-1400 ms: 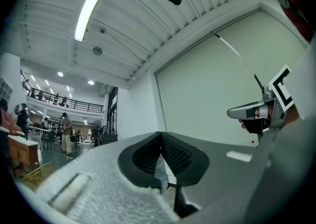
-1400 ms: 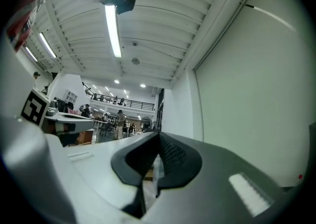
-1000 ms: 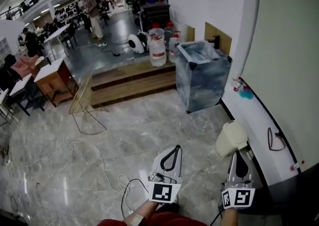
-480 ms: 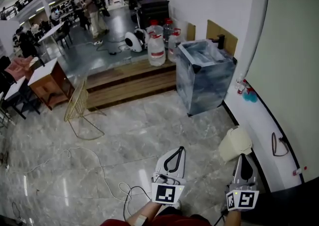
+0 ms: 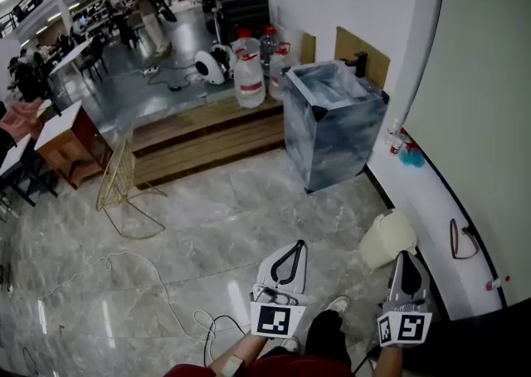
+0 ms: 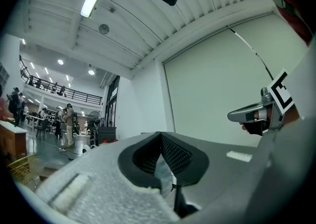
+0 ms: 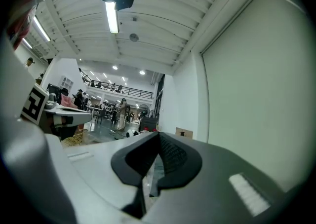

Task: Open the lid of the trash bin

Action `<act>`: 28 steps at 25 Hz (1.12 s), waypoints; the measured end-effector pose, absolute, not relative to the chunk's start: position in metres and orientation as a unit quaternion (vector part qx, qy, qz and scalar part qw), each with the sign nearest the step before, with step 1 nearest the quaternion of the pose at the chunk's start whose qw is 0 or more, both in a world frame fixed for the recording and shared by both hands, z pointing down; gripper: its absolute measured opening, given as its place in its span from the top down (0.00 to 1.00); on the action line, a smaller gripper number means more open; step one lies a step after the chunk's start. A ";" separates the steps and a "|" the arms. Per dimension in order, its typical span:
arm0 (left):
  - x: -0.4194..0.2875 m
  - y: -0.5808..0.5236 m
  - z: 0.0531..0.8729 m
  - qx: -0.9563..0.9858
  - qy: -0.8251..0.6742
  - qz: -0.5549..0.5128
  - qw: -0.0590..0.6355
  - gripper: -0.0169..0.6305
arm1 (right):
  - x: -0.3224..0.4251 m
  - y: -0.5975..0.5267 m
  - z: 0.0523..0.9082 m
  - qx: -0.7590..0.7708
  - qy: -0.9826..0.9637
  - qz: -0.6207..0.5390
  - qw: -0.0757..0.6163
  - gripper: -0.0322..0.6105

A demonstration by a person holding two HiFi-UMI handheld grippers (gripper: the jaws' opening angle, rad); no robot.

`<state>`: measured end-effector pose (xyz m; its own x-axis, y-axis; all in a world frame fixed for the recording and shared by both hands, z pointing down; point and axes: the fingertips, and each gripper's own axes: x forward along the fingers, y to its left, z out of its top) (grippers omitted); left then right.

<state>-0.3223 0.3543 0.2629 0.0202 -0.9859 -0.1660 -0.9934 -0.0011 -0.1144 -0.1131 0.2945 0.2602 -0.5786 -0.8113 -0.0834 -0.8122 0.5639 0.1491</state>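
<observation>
The trash bin (image 5: 387,238) is a small cream bin with its lid down, standing on the marble floor against the right wall. In the head view my right gripper (image 5: 403,256) is held low just in front of the bin, its tip close to the bin's near side; whether it touches I cannot tell. My left gripper (image 5: 294,246) hangs to the left, about a gripper's length from the bin. Both grippers are shut and hold nothing. The left gripper view shows its jaws (image 6: 160,135) meeting, and the right gripper view shows the same (image 7: 158,134). Neither gripper view shows the bin.
A marbled blue-grey cabinet (image 5: 332,130) stands beyond the bin along the wall. A wooden step (image 5: 207,139) with water jugs (image 5: 247,76) lies behind it. A gold wire rack (image 5: 116,184) and loose cables (image 5: 166,284) are on the floor at left. My shoe (image 5: 336,305) shows between the grippers.
The view has shifted forward and a leg and shoe have come into sight between the grippers. The bin sits nearer the right gripper's tip. Both grippers stay shut.
</observation>
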 end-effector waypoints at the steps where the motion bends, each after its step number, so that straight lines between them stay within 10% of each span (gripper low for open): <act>1: -0.321 0.347 0.264 -0.708 0.698 0.016 0.102 0.97 | -0.112 0.287 0.262 -0.460 0.884 0.083 0.004 0.95; 28: -0.175 0.046 0.262 -0.776 0.624 -0.022 0.088 0.97 | 0.032 0.022 0.294 -0.535 0.844 0.020 0.018 0.95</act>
